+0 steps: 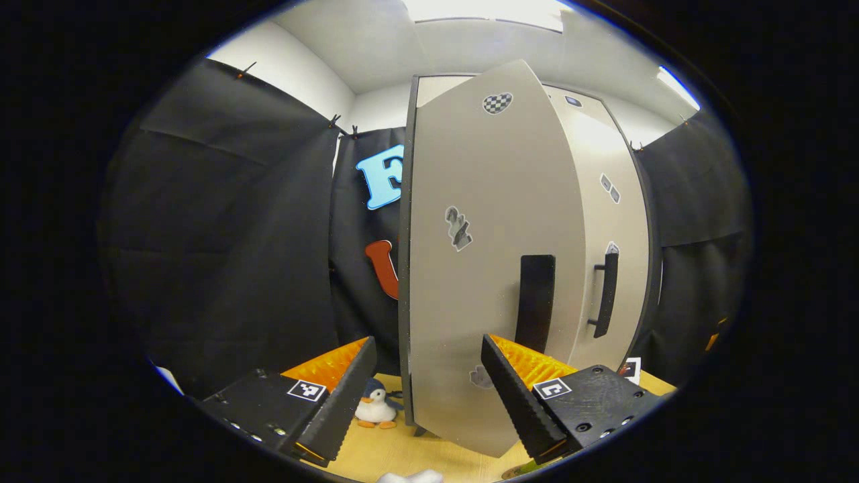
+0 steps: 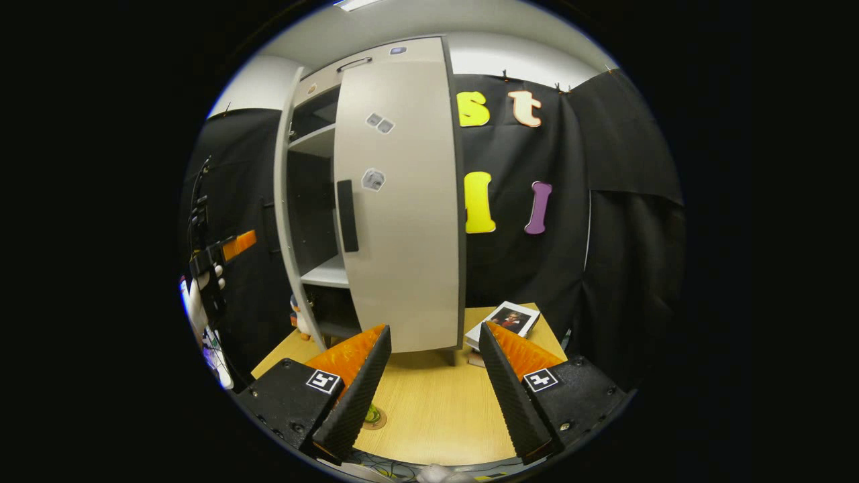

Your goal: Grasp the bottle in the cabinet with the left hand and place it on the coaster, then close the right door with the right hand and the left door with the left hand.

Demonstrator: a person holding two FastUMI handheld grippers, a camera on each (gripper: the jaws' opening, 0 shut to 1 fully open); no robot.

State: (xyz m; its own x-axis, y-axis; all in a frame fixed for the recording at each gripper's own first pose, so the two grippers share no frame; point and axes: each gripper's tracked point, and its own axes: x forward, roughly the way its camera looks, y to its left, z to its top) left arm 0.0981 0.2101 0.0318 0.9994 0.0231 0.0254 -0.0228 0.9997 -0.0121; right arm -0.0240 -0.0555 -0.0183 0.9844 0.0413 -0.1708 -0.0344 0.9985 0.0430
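The bottle is hard to make out: in the right gripper view a small green thing sits on a round coaster (image 2: 373, 418) on the counter (image 2: 436, 396), just behind the right gripper's near finger, and it may be the bottle already set down, though too little of it shows to be sure. The cabinet shelves (image 2: 327, 272) that can be seen through the gap look bare, which fits that reading. So the step in hand seems to be the door closing. In the left gripper view the right door (image 1: 607, 221) lies flush and looks already shut, while the left door (image 1: 483, 268) swings out toward the camera; in the right gripper view a gap between the doors leaves the inside open to sight. The left gripper (image 1: 429, 389) hangs just in front of the left door with its fingers spread wide, holding nothing; whether a fingertip touches the panel I cannot tell. The next move calls for pressing the door's face, near its dark handle (image 1: 535, 302), and sweeping it round until it meets the frame. The right gripper (image 2: 433, 382) hovers over the counter, fingers likewise wide apart and empty, clear of the door's swing.
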